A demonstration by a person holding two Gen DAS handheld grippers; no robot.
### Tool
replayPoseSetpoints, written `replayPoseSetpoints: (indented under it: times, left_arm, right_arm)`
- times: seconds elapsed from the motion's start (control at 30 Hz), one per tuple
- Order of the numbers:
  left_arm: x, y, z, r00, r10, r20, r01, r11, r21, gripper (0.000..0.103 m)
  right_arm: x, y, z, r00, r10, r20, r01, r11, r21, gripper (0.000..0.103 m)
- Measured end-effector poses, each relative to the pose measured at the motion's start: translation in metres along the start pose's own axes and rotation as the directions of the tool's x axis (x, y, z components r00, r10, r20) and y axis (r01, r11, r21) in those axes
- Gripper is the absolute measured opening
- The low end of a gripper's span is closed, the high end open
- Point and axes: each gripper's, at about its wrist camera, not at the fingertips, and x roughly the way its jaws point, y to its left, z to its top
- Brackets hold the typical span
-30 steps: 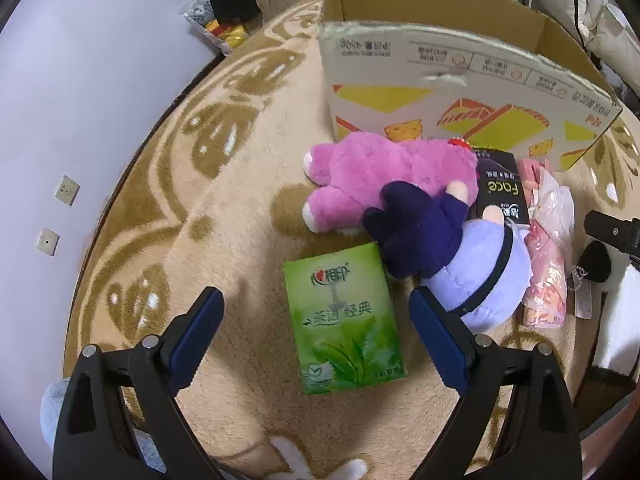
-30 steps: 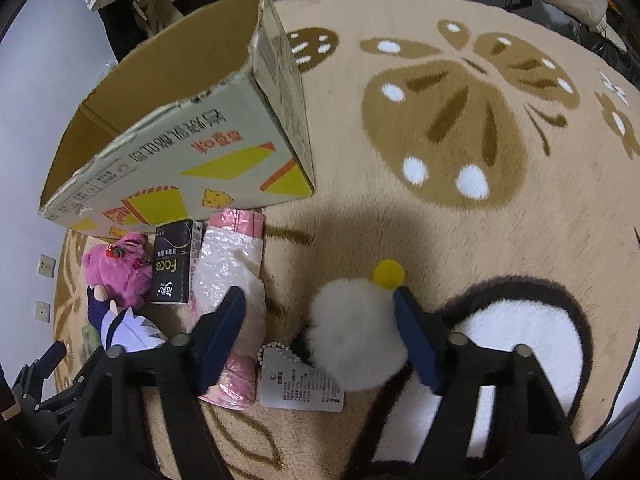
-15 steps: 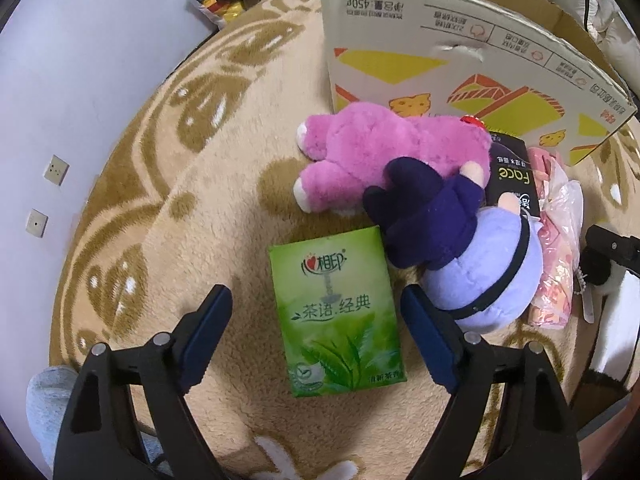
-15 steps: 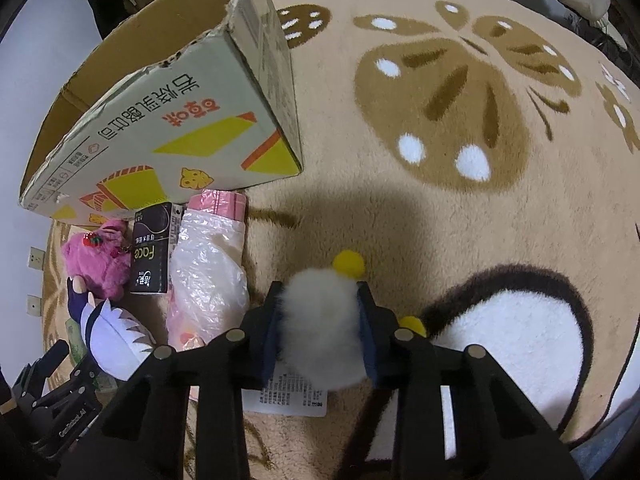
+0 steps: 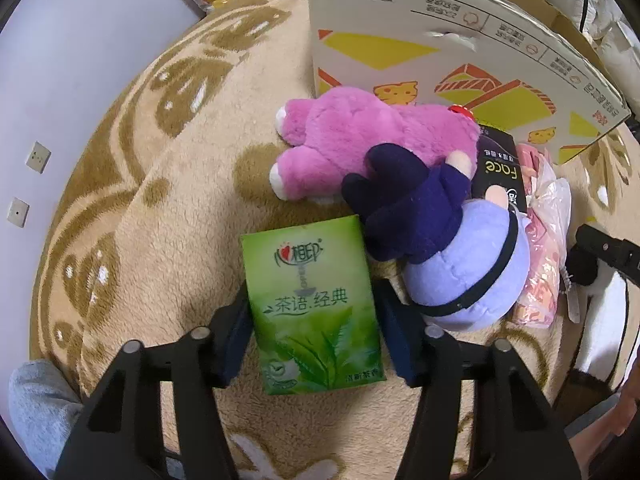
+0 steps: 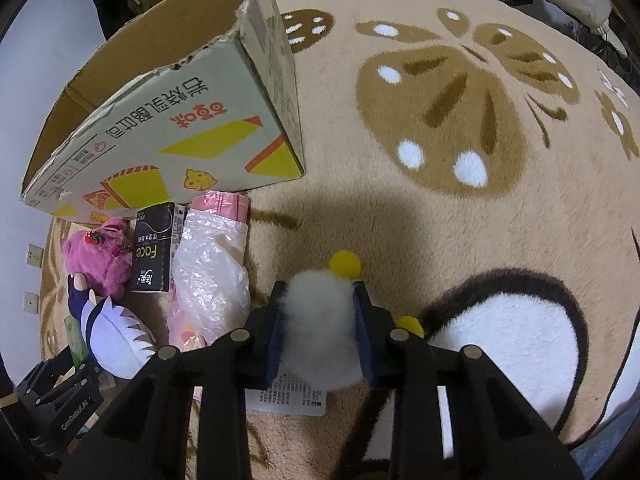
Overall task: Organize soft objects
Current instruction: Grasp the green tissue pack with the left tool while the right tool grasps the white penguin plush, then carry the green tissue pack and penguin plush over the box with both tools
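Observation:
A green tissue pack (image 5: 312, 304) lies on the beige rug, and my left gripper (image 5: 314, 300) is closing on it, its blue pads against both long sides. A pink plush (image 5: 360, 136) and a purple-robed doll (image 5: 440, 240) lie just beyond it. In the right wrist view my right gripper (image 6: 319, 296) is still closing on a white fluffy plush (image 6: 320, 320) with yellow pompoms, squeezing it between the pads. Its paper tag (image 6: 288, 396) lies under the gripper. The open cardboard box (image 6: 180, 128) stands behind the objects.
A black "Face" tissue pack (image 6: 154, 252) and a pink plastic bag (image 6: 212, 276) lie between the doll and the white plush. The rug (image 6: 460, 208) stretches out to the right. A white wall with sockets (image 5: 38, 156) borders the rug on the left. A grey sleeve (image 5: 36, 408) shows at the lower left.
Both grippers went from wide open to closed. The left jaws came in onto the green tissue pack, the right jaws onto the white plush. Both cameras sit slightly closer to the rug.

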Motion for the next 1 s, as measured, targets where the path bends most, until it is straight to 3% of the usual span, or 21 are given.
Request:
replayPoseSetpoints:
  times: [0.27, 0.3, 0.47, 0.7, 1.0]
  left_arm:
    - [-0.006, 0.001, -0.006, 0.999, 0.023, 0.038, -0.023, 1.0, 0.004, 0.054]
    - [-0.008, 0.0, -0.007, 0.998, 0.031, 0.046, -0.031, 1.0, 0.006, 0.054]
    - [-0.02, 0.002, -0.01, 0.995, 0.053, 0.088, -0.055, 0.998, 0.025, 0.054]
    - [-0.04, 0.002, -0.016, 0.989, 0.051, 0.137, -0.053, 0.999, 0.013, 0.054]
    - [-0.058, 0.004, -0.02, 0.976, 0.045, 0.213, -0.045, 0.999, -0.002, 0.054]
  right_arm:
    - [-0.011, -0.004, 0.0, 0.999, 0.022, 0.024, -0.022, 1.0, 0.007, 0.024]
    - [-0.013, -0.004, -0.001, 0.999, 0.028, 0.031, -0.028, 1.0, 0.004, 0.016]
    - [-0.026, -0.001, -0.001, 0.996, 0.057, 0.073, -0.056, 0.998, -0.015, 0.005]
    - [-0.036, 0.003, -0.005, 0.991, 0.091, 0.094, -0.088, 0.996, -0.032, 0.003]
    - [-0.059, 0.012, -0.005, 0.966, 0.164, 0.198, -0.152, 0.986, -0.075, 0.003]
